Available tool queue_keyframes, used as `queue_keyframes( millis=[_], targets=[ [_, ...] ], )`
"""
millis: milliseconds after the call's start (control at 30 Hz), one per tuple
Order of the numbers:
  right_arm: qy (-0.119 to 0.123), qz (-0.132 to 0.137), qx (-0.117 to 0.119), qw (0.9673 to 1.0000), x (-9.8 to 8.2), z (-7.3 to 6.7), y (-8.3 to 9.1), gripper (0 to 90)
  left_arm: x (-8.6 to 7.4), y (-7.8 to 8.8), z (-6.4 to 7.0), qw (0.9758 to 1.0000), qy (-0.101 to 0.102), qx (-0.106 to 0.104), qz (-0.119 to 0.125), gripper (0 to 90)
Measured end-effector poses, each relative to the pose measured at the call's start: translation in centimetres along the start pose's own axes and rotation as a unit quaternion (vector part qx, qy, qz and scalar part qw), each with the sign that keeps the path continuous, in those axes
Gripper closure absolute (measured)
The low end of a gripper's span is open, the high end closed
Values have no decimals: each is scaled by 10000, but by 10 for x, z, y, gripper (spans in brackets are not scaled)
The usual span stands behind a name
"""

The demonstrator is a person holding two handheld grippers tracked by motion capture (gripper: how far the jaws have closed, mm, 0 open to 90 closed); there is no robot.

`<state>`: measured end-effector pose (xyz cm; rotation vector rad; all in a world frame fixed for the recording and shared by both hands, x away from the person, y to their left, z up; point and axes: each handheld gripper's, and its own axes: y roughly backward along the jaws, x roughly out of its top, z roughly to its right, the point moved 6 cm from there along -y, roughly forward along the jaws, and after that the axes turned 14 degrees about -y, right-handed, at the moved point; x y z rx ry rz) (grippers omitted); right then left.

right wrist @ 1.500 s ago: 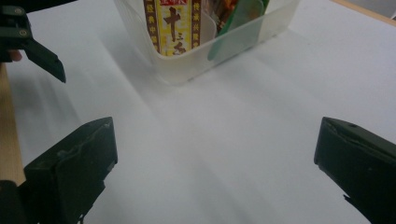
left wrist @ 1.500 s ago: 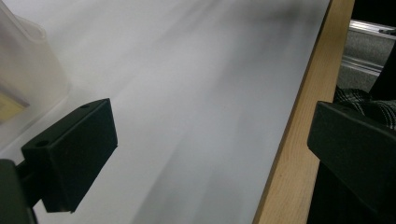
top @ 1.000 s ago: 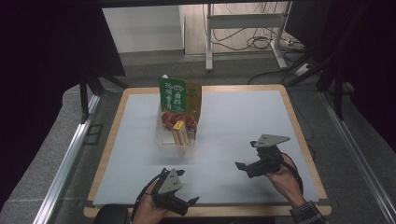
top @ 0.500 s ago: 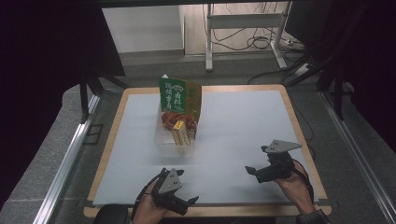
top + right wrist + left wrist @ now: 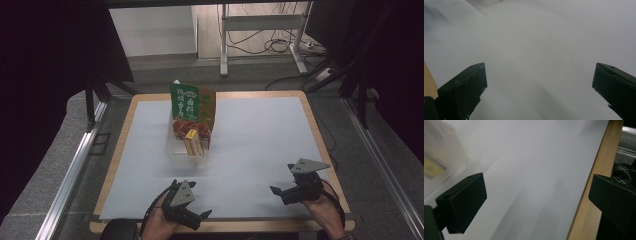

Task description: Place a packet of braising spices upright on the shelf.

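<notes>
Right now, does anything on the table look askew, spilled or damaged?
Nothing stands out. The clear container sits on the white mat, with the green packet upright in it and the yellow boxes inside. No spill is visible. The left gripper and the right gripper are open, near the table's front edge.

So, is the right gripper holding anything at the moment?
No: in the right gripper view the right gripper has its fingers wide apart, with bare white table between them.
</notes>
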<state>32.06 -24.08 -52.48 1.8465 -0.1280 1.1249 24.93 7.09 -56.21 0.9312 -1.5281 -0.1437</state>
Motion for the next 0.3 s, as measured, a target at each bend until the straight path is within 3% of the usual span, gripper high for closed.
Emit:
queue_keyframes(
  millis=[300],
  targets=[
    [-103,-77,-64,9999,-10,7,1,0,-1,-1,-1,10000,14,25,-46,13]
  ],
)
